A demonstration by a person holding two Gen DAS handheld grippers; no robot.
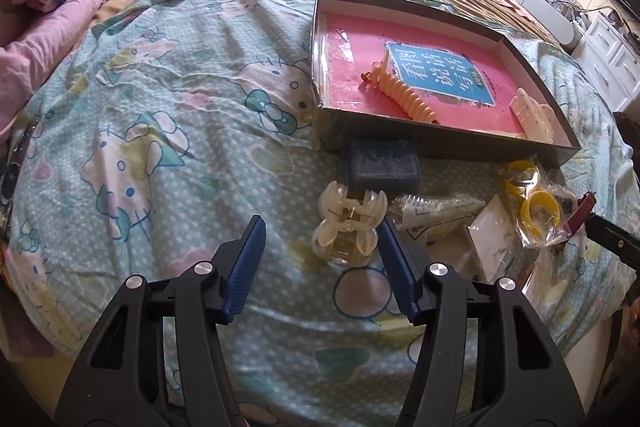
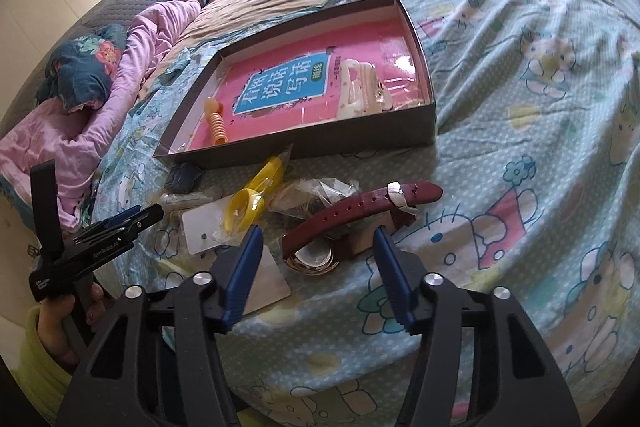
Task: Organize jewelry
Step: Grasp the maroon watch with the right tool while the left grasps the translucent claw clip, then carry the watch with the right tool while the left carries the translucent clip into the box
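Observation:
A clear hair claw (image 1: 347, 231) lies on the patterned bed cover between the blue pads of my left gripper (image 1: 322, 223). The right pad is at the claw's edge and the left pad stands apart from it, so the gripper is open. A watch with a maroon strap (image 2: 360, 205) and a round metal case (image 2: 314, 257) lies between the fingers of my right gripper (image 2: 318, 231), which is open and clear of it. Beyond both sits a shallow dark box (image 1: 440, 149) (image 2: 320, 143) holding a pink book, an orange spiral hair tie (image 1: 404, 93) and a white hair clip (image 2: 360, 93).
A small blue box (image 1: 382, 167), bagged yellow rings (image 1: 532, 203), a clear packet (image 1: 432, 213) and a white card (image 2: 204, 231) lie in front of the dark box. A hand (image 2: 60, 315) holds the left tool. Pink bedding (image 1: 60, 27) is piled at the far left.

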